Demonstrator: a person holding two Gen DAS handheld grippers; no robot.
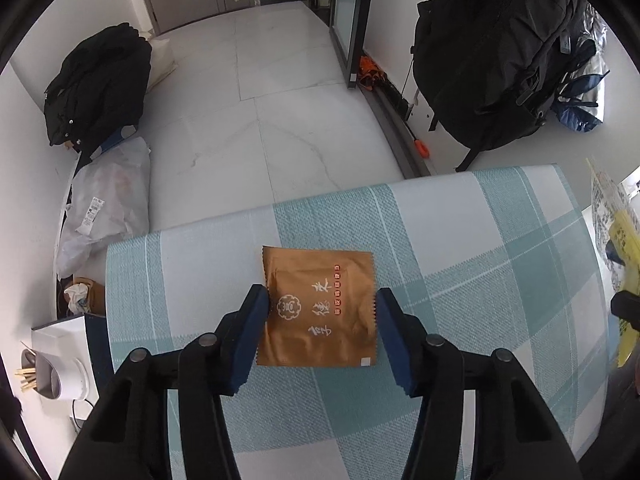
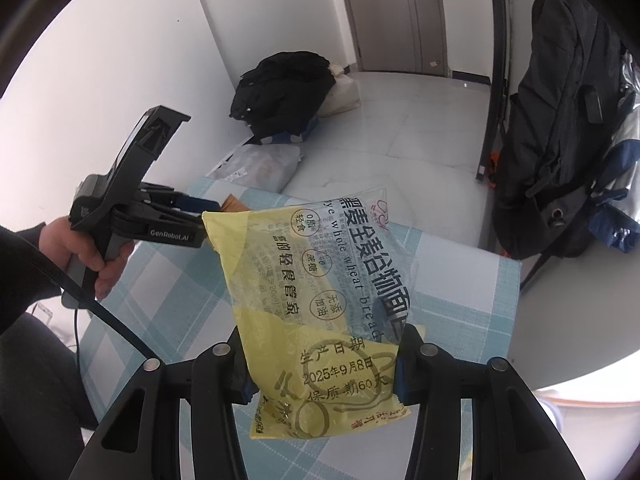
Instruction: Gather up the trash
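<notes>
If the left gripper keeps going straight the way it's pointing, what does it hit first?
Most likely the brown packet, lying flat on the checked tablecloth between the open left gripper fingers; depth is unclear.

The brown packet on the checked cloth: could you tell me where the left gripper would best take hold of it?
Probably across its two side edges. The brown packet lies flat on the checked cloth, and the open left gripper already straddles it, one finger per side. Coming straight down and pinching inward should buckle the thin foil up into the pads; its serrated right edge offers some bite.

"2025年9月8日" on bread bag [image 2: 320, 304]
</notes>
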